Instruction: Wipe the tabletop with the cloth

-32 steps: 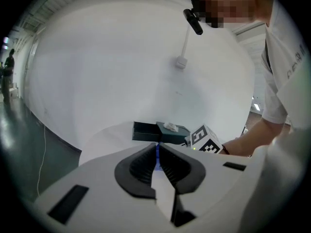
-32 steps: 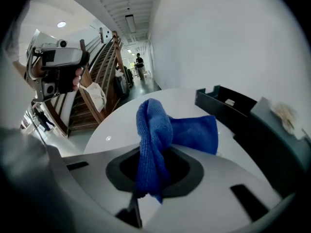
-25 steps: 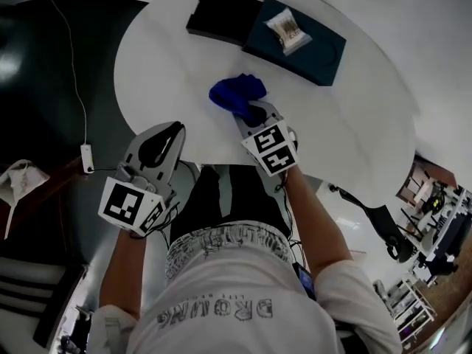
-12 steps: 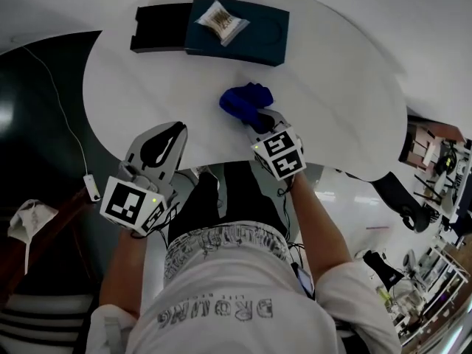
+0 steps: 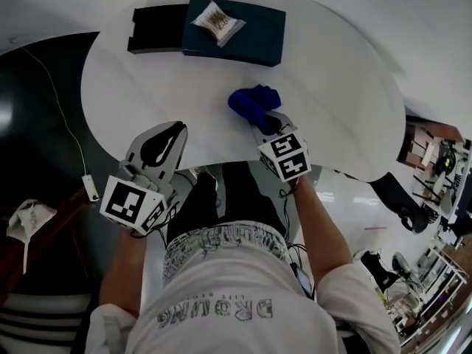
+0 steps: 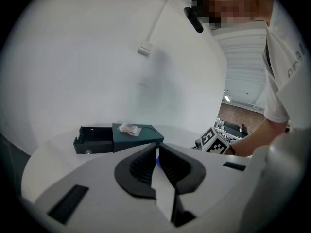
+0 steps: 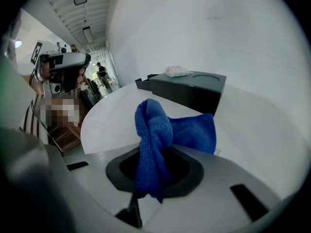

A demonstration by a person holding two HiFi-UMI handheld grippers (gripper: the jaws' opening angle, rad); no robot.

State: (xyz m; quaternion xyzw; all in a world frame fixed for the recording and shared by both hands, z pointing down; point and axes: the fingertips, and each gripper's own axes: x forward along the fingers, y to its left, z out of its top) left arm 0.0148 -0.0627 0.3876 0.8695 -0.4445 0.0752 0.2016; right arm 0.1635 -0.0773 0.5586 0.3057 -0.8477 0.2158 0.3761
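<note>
A bunched blue cloth (image 5: 253,102) lies on the white round tabletop (image 5: 155,87) near its front edge. My right gripper (image 5: 267,123) is shut on the cloth (image 7: 154,140), which stands up between the jaws and spreads forward onto the table. My left gripper (image 5: 164,143) hangs at the table's near edge, left of the cloth, with its jaws (image 6: 156,163) nearly together and nothing held between them.
At the table's far side a dark teal box (image 5: 234,31) carries a small wrapped packet (image 5: 215,21); an open black tray (image 5: 155,28) sits against its left end. A white cable (image 5: 55,94) runs over the dark floor at left. Chairs and clutter stand at right.
The right gripper and the cloth have slid a little rightward over the table in the last half second. The head view swung earlier, shifting the box leftward. My left gripper has held still.
</note>
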